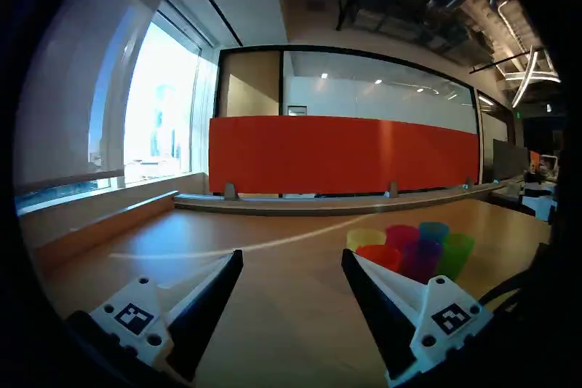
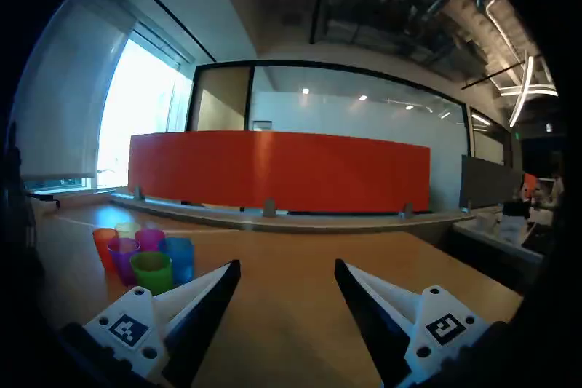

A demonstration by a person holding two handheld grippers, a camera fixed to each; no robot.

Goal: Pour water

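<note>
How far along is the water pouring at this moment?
Nothing looks done yet. The coloured cups stand upright in a cluster on the table. Nothing is in hand: the left gripper and the right gripper are open and empty. Left: grasp a cup and pour. Whether any cup holds water cannot be told.

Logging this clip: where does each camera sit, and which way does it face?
Left gripper view: rides the left hand-held gripper, low over the wooden table, facing the orange partition; its open jaws show below, coloured cups ahead-right.
Right gripper view: rides the right hand-held gripper, same heading; its open jaws show below, the cups ahead-left.
Shared: table, partition, cups, bright window on the left.
</note>
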